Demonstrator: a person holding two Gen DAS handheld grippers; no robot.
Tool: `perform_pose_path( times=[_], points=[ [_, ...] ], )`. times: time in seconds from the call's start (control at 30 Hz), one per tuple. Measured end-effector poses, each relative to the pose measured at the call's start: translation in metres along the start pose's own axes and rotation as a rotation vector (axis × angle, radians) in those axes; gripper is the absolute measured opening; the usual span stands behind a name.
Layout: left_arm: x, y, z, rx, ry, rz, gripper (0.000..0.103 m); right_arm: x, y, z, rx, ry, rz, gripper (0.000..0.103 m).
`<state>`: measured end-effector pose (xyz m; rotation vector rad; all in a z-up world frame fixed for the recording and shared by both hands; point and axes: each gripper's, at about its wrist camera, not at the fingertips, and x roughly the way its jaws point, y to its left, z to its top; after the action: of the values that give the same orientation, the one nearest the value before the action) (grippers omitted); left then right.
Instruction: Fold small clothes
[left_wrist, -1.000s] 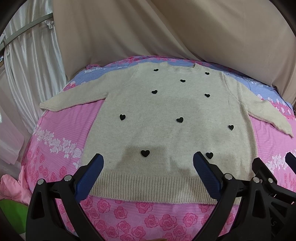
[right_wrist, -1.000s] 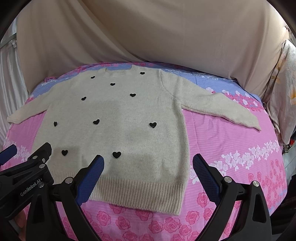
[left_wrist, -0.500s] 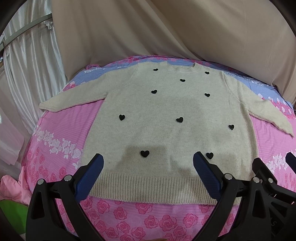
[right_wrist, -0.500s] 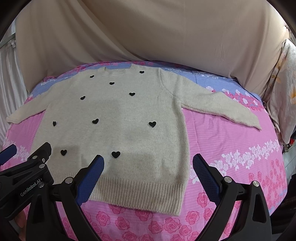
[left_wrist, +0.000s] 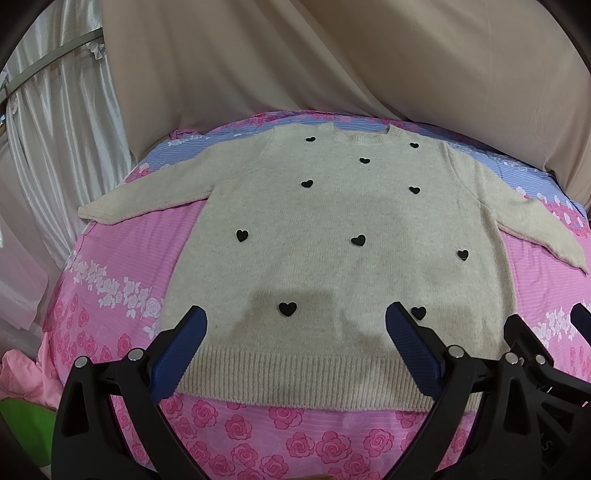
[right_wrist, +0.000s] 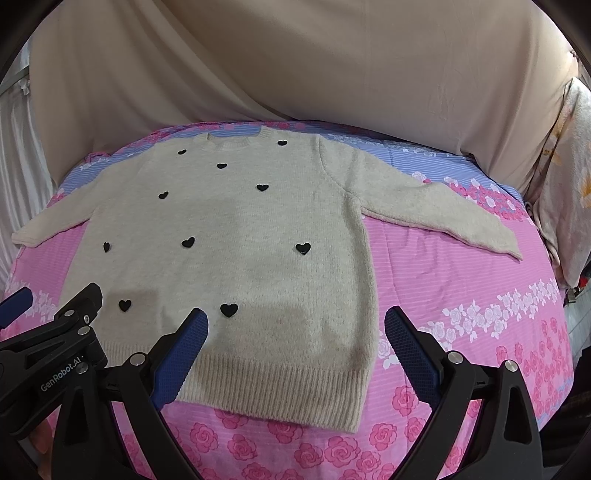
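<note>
Left gripper (left_wrist: 295, 334) wide open, nothing held, hovering over the ribbed hem (left_wrist: 295, 382) of the sweater (left_wrist: 332, 236); right gripper (right_wrist: 295, 334) same state, jaws spread and empty, straddling the hem corner (right_wrist: 354, 413) at 6 o'clock in its view. The two are close side by side: left's black frame shows at 8 o'clock in the right wrist view, right's at 4 o'clock in the left wrist view. Sweater lies flat, front up, on the pink rose-print bedspread (right_wrist: 461, 295), neck at 12 o'clock, hem nearest the grippers, both sleeves splayed out: left sleeve (left_wrist: 147, 195) toward 10 o'clock, right sleeve (right_wrist: 436, 210) toward 2 o'clock. Cream fuzzy knit, small black hearts (left_wrist: 287, 308) scattered over the front, no obvious wrinkles; looks unfolded, so the task is at the start. Risks from here: soft thick knit, so a shallow pinch could take only the top layer and peel front from back instead of lifting both. Uneven grab heights would skew the fold line. Dragging instead of lifting could bunch the bedspread underneath and pull the sleeves out of line. Height above the fabric is hard to judge through the fisheye, probably just clear of it.
</note>
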<state>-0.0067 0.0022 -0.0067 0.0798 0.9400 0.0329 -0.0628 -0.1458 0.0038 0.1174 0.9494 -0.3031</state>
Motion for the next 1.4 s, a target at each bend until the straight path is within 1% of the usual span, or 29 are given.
perform_pose_path(
  times=[0.17,0.23,0.27,0.33,0.4,0.53,0.63,0.7,0.77,0.83,0.93,1.0,1.03,1.07,1.1,1.13,1.17,1.2,1.23,1.27,1.3,1.33,1.4],
  points=[
    [0.003,0.001,0.002,0.001,0.007,0.004,0.095,0.007,-0.001,0.003,0.0,0.014,0.011,0.095],
    [0.007,0.002,0.003,-0.001,0.02,-0.001,0.095,0.015,-0.004,0.005,0.012,0.039,0.047,0.095],
    [0.009,0.004,0.003,-0.006,0.027,-0.02,0.096,0.021,-0.009,0.005,0.025,0.061,0.074,0.095],
    [0.009,0.006,0.005,-0.019,0.023,-0.039,0.096,0.036,-0.023,0.004,0.067,0.098,0.092,0.095],
    [0.007,0.007,0.007,-0.03,0.005,-0.059,0.096,0.05,-0.053,0.004,0.139,0.113,0.058,0.095],
    [0.01,0.004,0.009,-0.047,0.012,-0.114,0.096,0.083,-0.15,0.015,0.331,0.126,-0.038,0.095],
    [0.014,-0.003,0.007,-0.049,0.031,-0.148,0.096,0.11,-0.244,0.024,0.485,0.122,-0.111,0.095],
    [0.016,-0.007,0.007,-0.043,0.035,-0.174,0.096,0.127,-0.3,0.028,0.585,0.119,-0.122,0.093],
    [0.016,-0.012,0.007,-0.033,0.037,-0.189,0.096,0.143,-0.346,0.031,0.662,0.127,-0.129,0.088],
    [0.017,-0.018,0.007,-0.013,0.042,-0.155,0.096,0.161,-0.388,0.035,0.724,0.138,-0.152,0.088],
    [0.019,-0.023,0.008,0.007,0.054,-0.116,0.096,0.182,-0.432,0.036,0.798,0.14,-0.185,0.086],
    [0.021,-0.027,0.01,0.019,0.061,-0.093,0.096,0.198,-0.457,0.033,0.868,0.157,-0.2,0.081],
    [0.022,-0.028,0.01,0.027,0.062,-0.083,0.096,0.205,-0.467,0.031,0.897,0.16,-0.204,0.075],
    [0.022,-0.029,0.01,0.032,0.062,-0.076,0.096,0.209,-0.474,0.029,0.918,0.154,-0.197,0.066],
    [0.022,-0.031,0.011,0.039,0.062,-0.068,0.096,0.213,-0.481,0.027,0.938,0.143,-0.186,0.066],
    [0.023,-0.032,0.012,0.046,0.061,-0.06,0.097,0.212,-0.483,0.029,0.94,0.117,-0.194,0.058],
    [0.024,-0.033,0.013,0.051,0.06,-0.058,0.097,0.215,-0.485,0.031,0.943,0.1,-0.165,0.041],
    [0.025,-0.034,0.014,0.053,0.062,-0.059,0.097,0.219,-0.486,0.033,0.95,0.101,-0.139,0.035],
    [0.026,-0.035,0.015,0.056,0.063,-0.06,0.097,0.22,-0.486,0.035,0.955,0.099,-0.128,0.019],
    [0.028,-0.036,0.016,0.058,0.064,-0.062,0.097,0.22,-0.486,0.038,0.962,0.087,-0.093,0.008],
    [0.029,-0.036,0.017,0.06,0.064,-0.066,0.097,0.217,-0.484,0.042,0.968,0.073,-0.074,0.008],
    [0.03,-0.037,0.017,0.061,0.064,-0.068,0.097,0.209,-0.48,0.049,0.966,0.037,-0.066,0.008],
    [0.031,-0.036,0.019,0.059,0.059,-0.081,0.097,0.188,-0.467,0.07,0.931,-0.048,-0.006,0.008]
  ],
)
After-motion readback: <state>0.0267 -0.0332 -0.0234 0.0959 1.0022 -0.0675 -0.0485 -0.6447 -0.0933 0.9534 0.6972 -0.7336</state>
